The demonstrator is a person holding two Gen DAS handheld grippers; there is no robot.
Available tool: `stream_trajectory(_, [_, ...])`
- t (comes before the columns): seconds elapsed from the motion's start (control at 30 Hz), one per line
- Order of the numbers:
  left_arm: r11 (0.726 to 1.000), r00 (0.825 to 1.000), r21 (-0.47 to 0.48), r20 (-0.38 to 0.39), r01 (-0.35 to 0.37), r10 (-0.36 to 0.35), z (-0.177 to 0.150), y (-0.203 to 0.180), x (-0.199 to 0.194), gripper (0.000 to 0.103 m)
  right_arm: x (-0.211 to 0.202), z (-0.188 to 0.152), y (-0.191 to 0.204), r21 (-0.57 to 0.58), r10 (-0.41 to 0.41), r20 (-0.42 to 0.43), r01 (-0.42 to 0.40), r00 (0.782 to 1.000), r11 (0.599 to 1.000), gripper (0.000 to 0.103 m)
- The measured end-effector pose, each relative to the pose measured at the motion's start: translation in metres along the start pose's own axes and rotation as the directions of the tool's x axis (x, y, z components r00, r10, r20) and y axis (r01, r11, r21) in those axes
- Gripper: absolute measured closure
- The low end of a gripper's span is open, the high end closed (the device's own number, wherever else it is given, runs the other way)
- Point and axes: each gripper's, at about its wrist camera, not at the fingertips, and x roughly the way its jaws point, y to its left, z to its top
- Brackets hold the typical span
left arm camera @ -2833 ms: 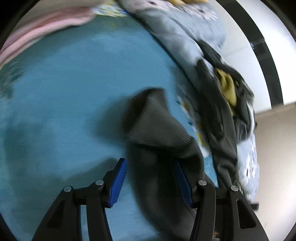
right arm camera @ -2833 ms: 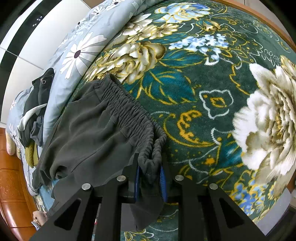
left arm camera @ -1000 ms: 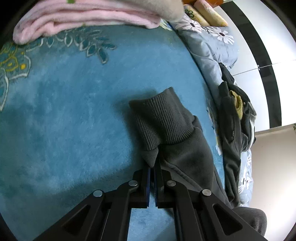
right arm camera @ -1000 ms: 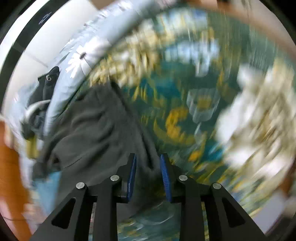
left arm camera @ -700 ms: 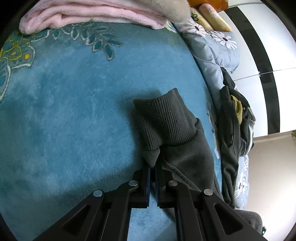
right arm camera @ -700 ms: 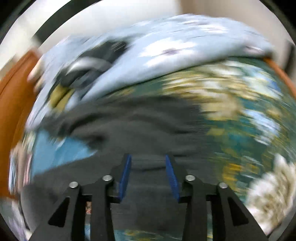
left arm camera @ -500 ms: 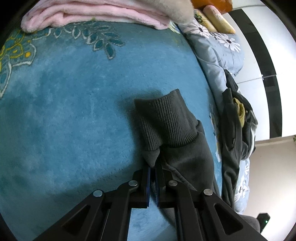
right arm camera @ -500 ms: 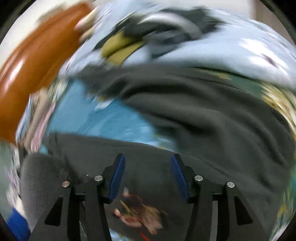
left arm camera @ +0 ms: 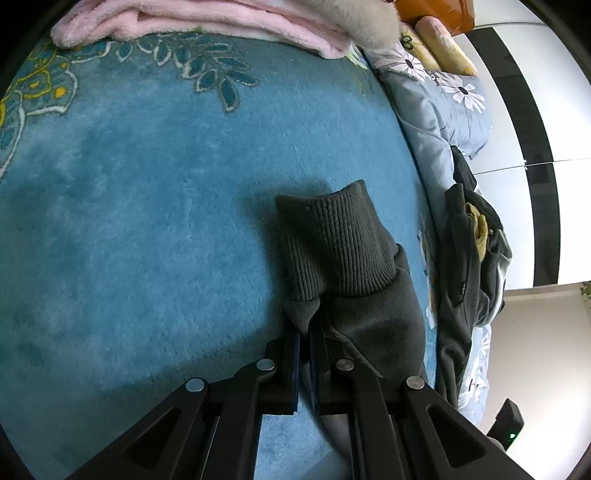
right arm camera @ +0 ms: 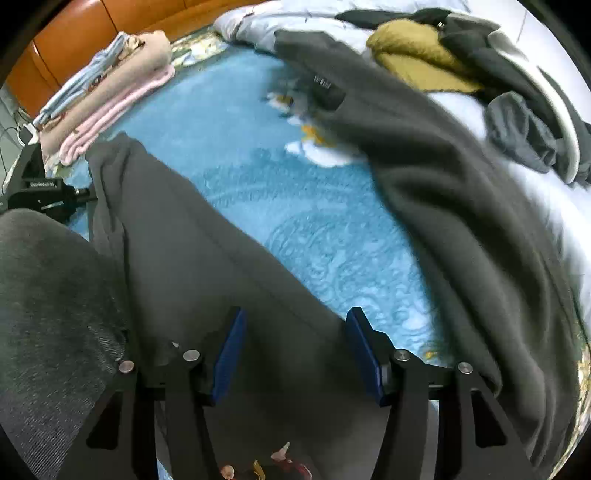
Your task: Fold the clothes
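The dark grey sweatpants [right arm camera: 207, 258] lie on the blue plush blanket [right arm camera: 295, 221]; folded pink towels [right arm camera: 110, 99] at ten o'clock, heaped dark clothes [right arm camera: 517, 85] at two.

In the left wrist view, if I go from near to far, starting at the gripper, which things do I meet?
Left gripper → trouser leg → ribbed cuff → bare blue blanket → leaf pattern → folded pink blanket.

**Soft cloth all round, hard black plastic on the tools**

The dark grey trousers [left arm camera: 373, 314] are matt fleecy cloth with a ribbed knit cuff [left arm camera: 332, 240]. The blue blanket [left arm camera: 147, 221] beneath looks plush and fuzzy. The folded pink towel [left arm camera: 207, 22] is fluffy. The headboard [right arm camera: 74, 37] is glossy orange-brown. The gripper arms are matt black plastic with shiny metal rivets.
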Motion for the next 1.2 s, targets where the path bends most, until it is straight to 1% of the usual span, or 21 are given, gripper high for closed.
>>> stream_trajectory(0.1, [1.0, 1.0, -0.001, 0.0, 0.005, -0.005, 0.0, 0.0, 0.0, 0.096, 0.003, -0.002, 0.005, -0.017, -0.045, -0.012, 0.044, 0.999, 0.999, 0.066])
stream_trajectory(0.13, [1.0, 1.0, -0.003, 0.0, 0.007, -0.007, 0.0, 0.001, 0.0, 0.096, 0.003, -0.002, 0.006, -0.02, -0.048, -0.011, 0.048, 0.999, 0.999, 0.076])
stream_trajectory(0.2, [1.0, 1.0, 0.004, 0.004, 0.006, -0.006, 0.0, -0.001, -0.001, 0.097, 0.0, -0.002, 0.007, -0.021, -0.045, -0.001, 0.045, 0.999, 0.999, 0.086])
stream_trajectory(0.23, [0.999, 1.0, 0.033, 0.017, -0.002, 0.001, -0.001, -0.005, -0.004, 0.099, -0.003, -0.001, 0.007, -0.022, -0.045, 0.008, 0.045, 0.999, 0.999, 0.092])
stream_trajectory(0.33, [0.995, 0.999, 0.1, 0.049, -0.026, 0.021, -0.004, -0.017, -0.008, 0.099, -0.017, 0.006, -0.013, 0.093, -0.027, 0.071, 0.02, 0.997, 0.995, 0.095])
stream_trajectory(0.4, [0.994, 0.998, 0.105, 0.047, -0.044, 0.04, -0.003, -0.019, -0.006, 0.099, -0.017, 0.008, -0.033, 0.198, -0.013, 0.087, -0.005, 0.996, 0.98, 0.095])
stream_trajectory(0.43, [0.994, 0.998, 0.102, 0.045, -0.05, 0.046, -0.003, -0.018, -0.004, 0.099, -0.015, 0.009, -0.038, 0.224, -0.006, 0.084, -0.013, 0.996, 0.975, 0.096])
stream_trajectory(0.5, [0.994, 0.998, 0.091, 0.038, -0.055, 0.051, -0.002, -0.014, -0.003, 0.099, -0.009, 0.01, -0.038, 0.237, 0.0, 0.066, -0.015, 0.998, 0.971, 0.096])
stream_trajectory(0.57, [0.997, 0.999, 0.068, 0.03, -0.034, 0.032, -0.001, -0.009, -0.004, 0.099, -0.005, 0.009, -0.036, 0.235, -0.001, 0.051, -0.011, 0.999, 0.972, 0.096])
stream_trajectory(0.6, [0.998, 1.0, 0.054, 0.024, -0.02, 0.019, -0.001, -0.007, -0.005, 0.096, -0.005, 0.009, -0.035, 0.233, 0.0, 0.049, -0.011, 0.999, 0.972, 0.095])
stream_trajectory(0.67, [1.0, 1.0, 0.027, 0.009, 0.006, -0.007, 0.0, -0.002, -0.007, 0.096, -0.008, 0.01, -0.038, 0.247, 0.024, 0.051, -0.036, 0.998, 0.968, 0.094])
stream_trajectory(0.7, [1.0, 1.0, 0.018, -0.005, 0.023, -0.023, 0.001, -0.001, -0.01, 0.095, -0.012, 0.01, -0.04, 0.256, 0.036, 0.057, -0.049, 0.998, 0.965, 0.091])
stream_trajectory(0.73, [0.999, 1.0, 0.015, -0.013, 0.029, -0.029, 0.001, -0.001, -0.012, 0.095, -0.016, 0.01, -0.042, 0.265, 0.048, 0.062, -0.063, 0.997, 0.962, 0.086])
stream_trajectory(0.77, [1.0, 1.0, 0.016, -0.019, 0.012, -0.012, 0.002, -0.002, -0.017, 0.093, -0.022, 0.011, -0.044, 0.268, 0.055, 0.074, -0.073, 0.996, 0.961, 0.083])
stream_trajectory(0.83, [1.0, 1.0, 0.026, -0.013, 0.003, -0.002, 0.002, -0.006, -0.026, 0.09, -0.038, 0.017, -0.048, 0.267, 0.043, 0.12, -0.074, 0.992, 0.961, 0.074])
stream_trajectory(0.9, [0.998, 1.0, 0.055, 0.021, 0.015, -0.016, 0.003, -0.017, -0.038, 0.08, -0.049, 0.03, -0.053, 0.277, 0.011, 0.156, -0.055, 0.988, 0.959, 0.069])
stream_trajectory(0.93, [0.998, 0.999, 0.067, 0.032, 0.022, -0.024, 0.004, -0.022, -0.042, 0.077, -0.054, 0.039, -0.056, 0.284, -0.004, 0.172, -0.045, 0.985, 0.958, 0.066])
stream_trajectory(0.97, [0.996, 0.999, 0.08, 0.031, 0.026, -0.029, 0.006, -0.028, -0.044, 0.073, -0.057, 0.047, -0.058, 0.287, -0.022, 0.184, -0.032, 0.983, 0.958, 0.064])
stream_trajectory(1.03, [0.993, 0.999, 0.108, 0.03, 0.037, -0.04, 0.007, -0.039, -0.044, 0.072, -0.059, 0.071, -0.057, 0.272, -0.067, 0.191, 0.013, 0.979, 0.962, 0.047])
stream_trajectory(1.1, [0.992, 0.998, 0.113, 0.024, 0.05, -0.053, 0.008, -0.045, -0.043, 0.068, -0.057, 0.098, -0.05, 0.23, -0.103, 0.192, 0.057, 0.976, 0.971, 0.046])
stream_trajectory(1.2, [0.993, 0.998, 0.097, 0.008, 0.06, -0.061, 0.009, -0.044, -0.042, 0.066, -0.045, 0.137, -0.03, 0.122, -0.152, 0.191, 0.13, 0.97, 0.984, 0.045])
